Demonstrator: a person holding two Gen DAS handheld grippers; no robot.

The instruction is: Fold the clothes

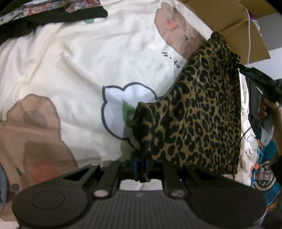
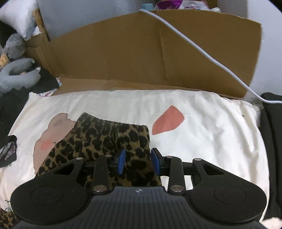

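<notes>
A leopard-print garment (image 1: 199,112) hangs above a cream bed sheet with cartoon prints (image 1: 74,70). My left gripper (image 1: 141,169) is shut on its lower corner; the blue pads are pressed together with cloth between them. The garment stretches up to the right, where the right gripper (image 1: 260,79) shows at its far corner. In the right wrist view the garment's gathered waistband end (image 2: 112,139) lies between the blue pads of my right gripper (image 2: 139,162). Its jaws stand apart with the cloth loosely between them.
A flattened cardboard box (image 2: 141,52) stands behind the bed with a white cable (image 2: 193,47) across it. Dark clothes (image 1: 44,19) lie at the sheet's far left. A grey plush toy (image 2: 17,74) and a pillow (image 2: 17,15) sit at the left.
</notes>
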